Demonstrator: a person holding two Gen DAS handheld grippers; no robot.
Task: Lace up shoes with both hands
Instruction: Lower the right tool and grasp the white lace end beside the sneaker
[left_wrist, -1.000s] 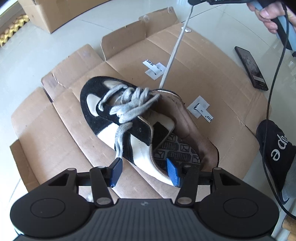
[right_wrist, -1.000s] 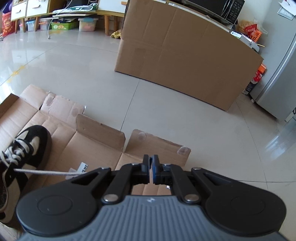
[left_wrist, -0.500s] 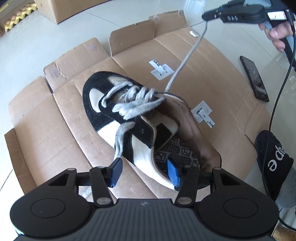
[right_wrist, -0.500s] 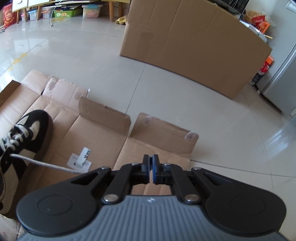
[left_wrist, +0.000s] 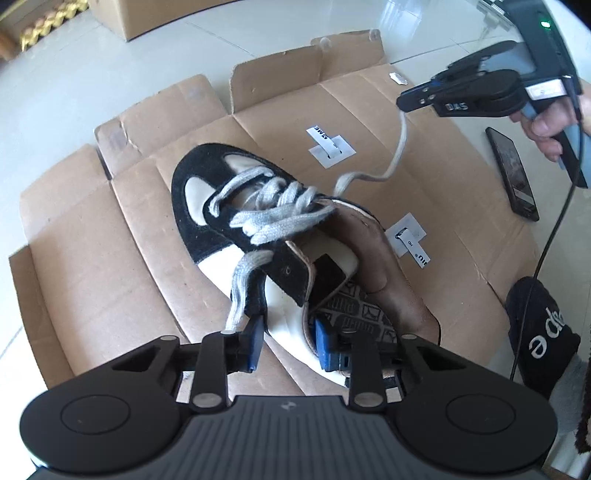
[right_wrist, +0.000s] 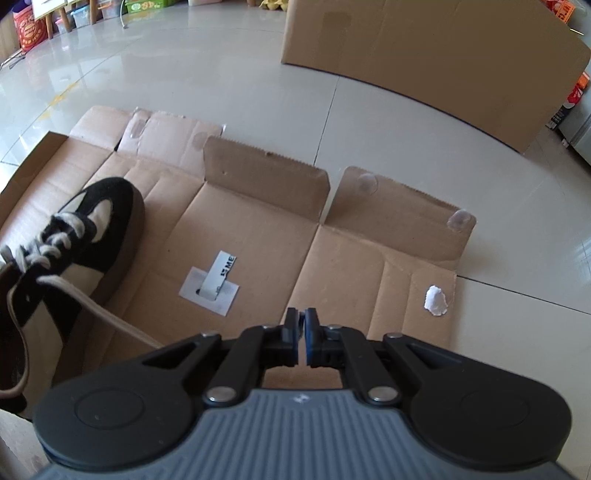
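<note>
A black-and-white shoe (left_wrist: 221, 221) (right_wrist: 110, 229) with grey laces lies on flattened cardboard (left_wrist: 92, 258) (right_wrist: 351, 266). My left gripper (left_wrist: 290, 343) points down at the shoe's near side. Its jaws are closing, one pad outside and one inside the opening, pressing the white side wall between them. A loose lace end hangs beside the outer pad. My right gripper (left_wrist: 402, 105) (right_wrist: 303, 332) hovers to the shoe's right, holding the other lace end (left_wrist: 400, 147) (right_wrist: 110, 317), which sags in a curve to the top eyelet. Its jaws are opening slightly and a thin slit shows.
A black phone (left_wrist: 511, 173) lies at the cardboard's right edge. A person's foot in black (left_wrist: 535, 343) rests nearby, and a cable (left_wrist: 554, 240) hangs from the right gripper. White labels (left_wrist: 330, 149) (right_wrist: 210, 284) stick to the cardboard. A large cardboard box (right_wrist: 424, 55) stands on the tiled floor.
The right gripper has come down toward the cardboard, and the taut lace has gone slack and curved. The left jaws have narrowed onto the shoe's side wall.
</note>
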